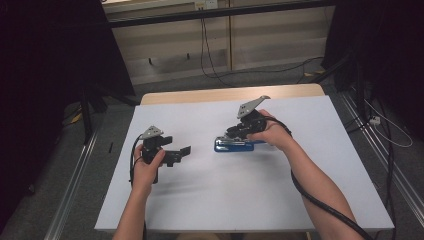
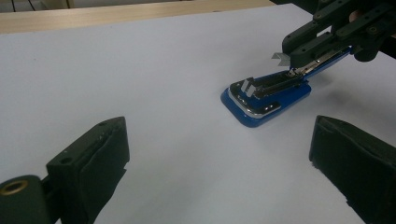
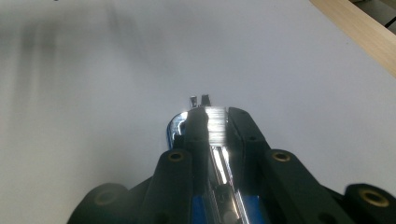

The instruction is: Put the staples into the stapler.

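A blue stapler (image 1: 232, 145) with a chrome front lies on the white tabletop (image 1: 210, 200), right of centre. My right gripper (image 1: 235, 134) comes down on it from the right, its jaws shut on the stapler's shiny metal upper arm (image 3: 219, 154). In the right gripper view the black fingers (image 3: 243, 130) squeeze that metal strip from both sides. My left gripper (image 1: 180, 154) rests low at the left, apart from the stapler, and points toward it. In the left gripper view its pads (image 2: 98, 158) stand wide open with bare table between them, the stapler (image 2: 261, 95) ahead and the right gripper (image 2: 303, 58) on its rear.
A pale wooden strip (image 1: 230, 93) runs along the table's far edge. Beyond it, cables (image 1: 210, 60) hang over the floor and dark stands flank both sides. A thick black cable (image 1: 320, 200) trails along the person's right forearm.
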Available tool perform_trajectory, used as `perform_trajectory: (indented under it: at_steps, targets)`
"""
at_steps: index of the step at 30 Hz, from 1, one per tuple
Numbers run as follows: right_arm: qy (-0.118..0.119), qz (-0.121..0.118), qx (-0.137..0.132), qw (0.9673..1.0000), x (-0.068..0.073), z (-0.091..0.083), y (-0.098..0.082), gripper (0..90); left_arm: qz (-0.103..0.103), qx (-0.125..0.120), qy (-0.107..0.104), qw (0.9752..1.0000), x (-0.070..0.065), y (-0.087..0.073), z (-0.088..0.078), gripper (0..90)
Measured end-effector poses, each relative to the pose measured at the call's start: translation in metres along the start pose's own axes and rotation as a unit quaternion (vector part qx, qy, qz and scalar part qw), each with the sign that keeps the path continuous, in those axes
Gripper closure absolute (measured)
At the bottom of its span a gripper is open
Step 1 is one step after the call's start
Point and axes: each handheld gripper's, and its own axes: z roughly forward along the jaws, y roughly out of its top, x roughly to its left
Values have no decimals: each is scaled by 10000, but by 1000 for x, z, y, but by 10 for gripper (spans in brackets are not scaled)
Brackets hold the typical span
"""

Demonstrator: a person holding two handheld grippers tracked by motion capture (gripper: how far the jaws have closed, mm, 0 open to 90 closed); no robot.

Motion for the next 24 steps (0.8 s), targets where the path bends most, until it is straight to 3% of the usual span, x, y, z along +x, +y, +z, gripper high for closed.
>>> perform_trajectory:
  at_steps: [24]
  targets:
    - [205,-78,205,9995,-7,7,4,798,6,59,28,10000,0,-3,1,52]
